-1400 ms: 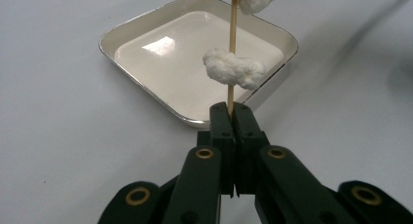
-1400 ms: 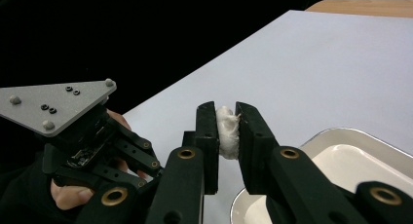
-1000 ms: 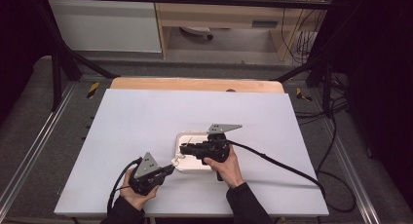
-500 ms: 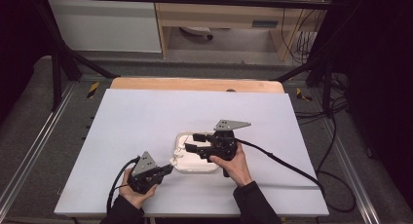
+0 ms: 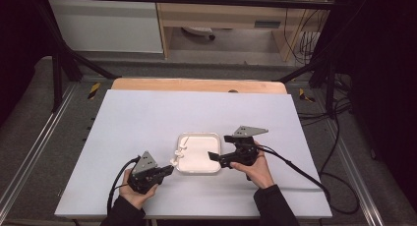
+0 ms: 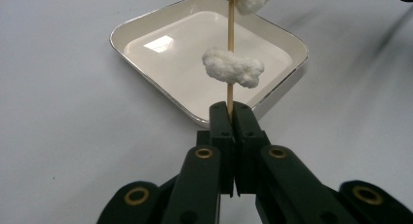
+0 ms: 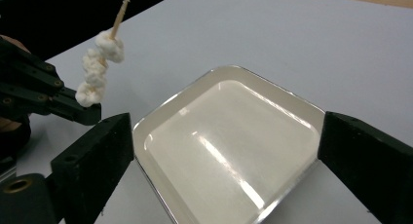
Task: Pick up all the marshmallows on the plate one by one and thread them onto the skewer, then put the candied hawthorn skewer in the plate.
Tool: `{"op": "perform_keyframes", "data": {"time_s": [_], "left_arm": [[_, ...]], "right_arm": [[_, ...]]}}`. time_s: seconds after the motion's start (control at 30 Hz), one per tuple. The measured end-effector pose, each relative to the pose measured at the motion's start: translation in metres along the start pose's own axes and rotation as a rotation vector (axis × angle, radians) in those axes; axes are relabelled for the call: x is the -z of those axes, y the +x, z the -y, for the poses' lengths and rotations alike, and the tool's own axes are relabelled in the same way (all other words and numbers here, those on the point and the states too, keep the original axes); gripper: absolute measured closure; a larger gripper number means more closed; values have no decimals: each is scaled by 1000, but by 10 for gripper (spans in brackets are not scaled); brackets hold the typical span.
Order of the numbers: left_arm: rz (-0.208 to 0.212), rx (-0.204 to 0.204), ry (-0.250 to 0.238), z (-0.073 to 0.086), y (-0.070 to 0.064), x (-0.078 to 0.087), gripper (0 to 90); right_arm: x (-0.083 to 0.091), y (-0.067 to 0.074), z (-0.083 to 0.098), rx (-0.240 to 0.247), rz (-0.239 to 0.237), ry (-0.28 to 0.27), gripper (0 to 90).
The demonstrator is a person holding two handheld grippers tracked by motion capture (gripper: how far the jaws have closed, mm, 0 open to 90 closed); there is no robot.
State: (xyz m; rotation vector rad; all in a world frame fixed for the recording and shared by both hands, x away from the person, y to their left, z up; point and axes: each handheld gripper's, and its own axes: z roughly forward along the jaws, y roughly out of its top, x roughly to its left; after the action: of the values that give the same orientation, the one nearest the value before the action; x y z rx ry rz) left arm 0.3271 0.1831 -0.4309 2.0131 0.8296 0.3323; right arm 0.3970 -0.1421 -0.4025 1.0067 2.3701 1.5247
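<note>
Where the left hand [image 5: 132,189] rests near the table's front edge, the left gripper [image 6: 233,118] has its jaws pressed together on the lower end of a thin wooden skewer [image 6: 230,44]. White fluffy lumps [image 6: 233,68] sit threaded along the skewer, which rises over the left rim of a shallow white square tray [image 5: 214,168] on the pale table [image 5: 147,118]. Right of the tray, the right gripper [image 7: 224,151] has just been opening; its jaws stand spread wide, nothing between the pads.
</note>
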Motion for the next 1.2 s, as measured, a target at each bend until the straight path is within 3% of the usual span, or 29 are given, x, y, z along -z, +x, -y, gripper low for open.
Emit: {"op": "perform_keyframes", "data": {"time_s": [0.1, 0.33, 0.53, 0.83, 1.2], "left_arm": [[6, 0, 7, -1, 0, 0, 887], [21, 13, 32, -6, 2, -1, 886], [27, 14, 48, -15, 4, 0, 885], [7, 12, 93, -36, 8, -7, 885], [-9, -2, 144, -57, 4, -23, 885]], "right_arm": [[8, -7, 7, -4, 18, 17, 30], [23, -24, 34, 27, 113, 95, 8], [36, -36, 55, 13, 152, 135, 8], [59, -47, 77, 23, 150, 132, 7], [73, -51, 85, 4, 167, 114, 7]]}}
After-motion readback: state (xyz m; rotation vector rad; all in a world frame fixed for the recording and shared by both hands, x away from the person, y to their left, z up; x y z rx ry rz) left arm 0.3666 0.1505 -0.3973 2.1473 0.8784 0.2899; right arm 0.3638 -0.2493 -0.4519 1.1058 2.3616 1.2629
